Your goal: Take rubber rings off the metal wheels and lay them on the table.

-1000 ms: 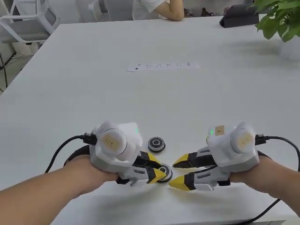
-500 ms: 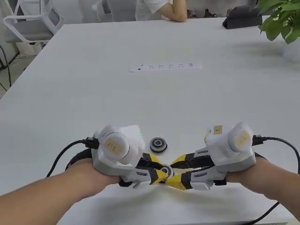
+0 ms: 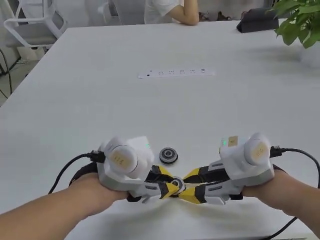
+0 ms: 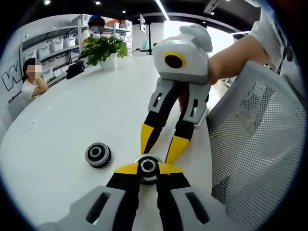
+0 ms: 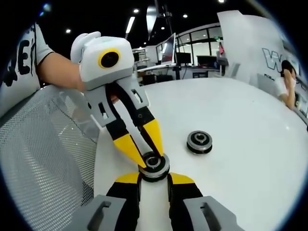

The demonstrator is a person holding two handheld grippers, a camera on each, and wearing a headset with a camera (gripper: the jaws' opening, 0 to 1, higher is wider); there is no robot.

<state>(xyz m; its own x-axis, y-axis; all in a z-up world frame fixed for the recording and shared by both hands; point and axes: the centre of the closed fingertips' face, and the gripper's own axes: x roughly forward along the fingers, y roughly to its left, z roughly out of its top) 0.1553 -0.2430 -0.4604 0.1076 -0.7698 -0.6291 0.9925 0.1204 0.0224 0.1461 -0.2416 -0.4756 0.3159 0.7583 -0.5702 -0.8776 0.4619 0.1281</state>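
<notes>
A small metal wheel with a black rubber ring [image 3: 176, 186] [image 4: 147, 168] [image 5: 154, 165] sits low over the table's near edge, between both grippers. My left gripper [image 3: 172, 187] [image 4: 147, 169] is shut on it, one yellow tip on each side. From the opposite side my right gripper [image 3: 181, 189] [image 5: 154, 177] has its jaws closed in against the same wheel's rim. In the left gripper view the right gripper [image 4: 161, 143] reaches down to the wheel; in the right gripper view the left gripper [image 5: 143, 142] does the same. A second ringed wheel [image 3: 168, 155] [image 4: 98, 155] [image 5: 199, 142] lies flat on the table just beyond.
The white table [image 3: 160, 110] stretches away, with a white power strip [image 3: 176, 73] at mid-depth. A potted plant [image 3: 299, 21] and a dark bag [image 3: 257, 20] stand at the far right. A person sits at the far side. A mesh chair [image 4: 260, 144] is close behind the near edge.
My right gripper has moved left to the held wheel and narrowed its jaws onto it. The left gripper has kept its hold. The second wheel has not moved.
</notes>
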